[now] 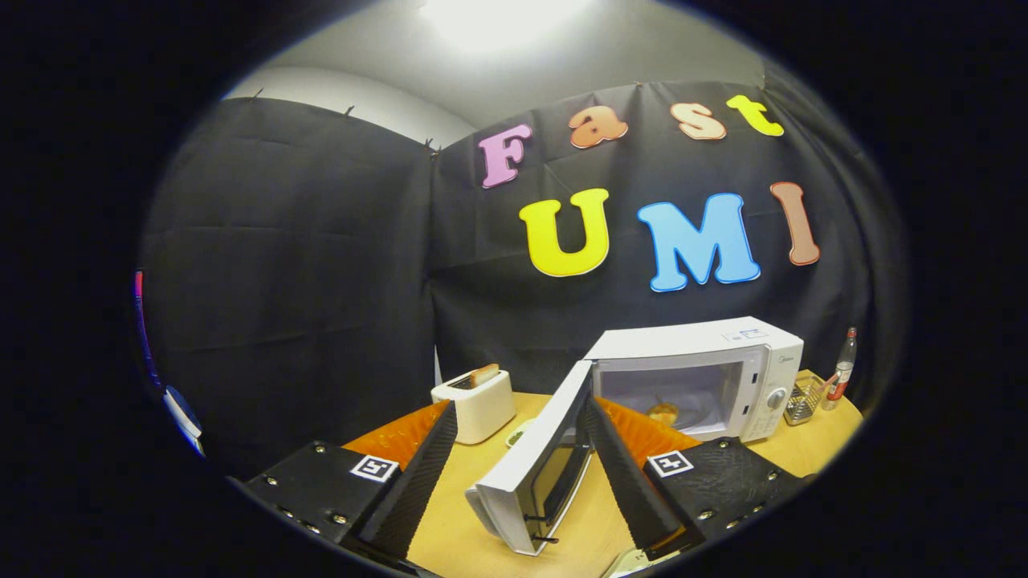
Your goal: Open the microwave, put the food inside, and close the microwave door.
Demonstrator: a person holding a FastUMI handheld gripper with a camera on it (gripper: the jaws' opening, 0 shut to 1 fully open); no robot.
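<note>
The white microwave point(727, 353) stands on the wooden table beyond my fingers, its door point(534, 466) swung wide out toward me. A golden piece of food point(665, 413) lies on the floor of the cavity near its front. My gripper point(519, 408) is open, and nothing is pressed between its fingers. The open door stands between them, close against the inner side of the right finger point(622, 466). The left finger point(422, 474) is well apart from the door.
A white toaster point(475, 405) with a slice of bread point(484, 374) sticking up stands just beyond the left finger. An orange mat point(397, 440) lies under it. Right of the microwave are a small wire basket point(803, 399) and a bottle point(842, 371).
</note>
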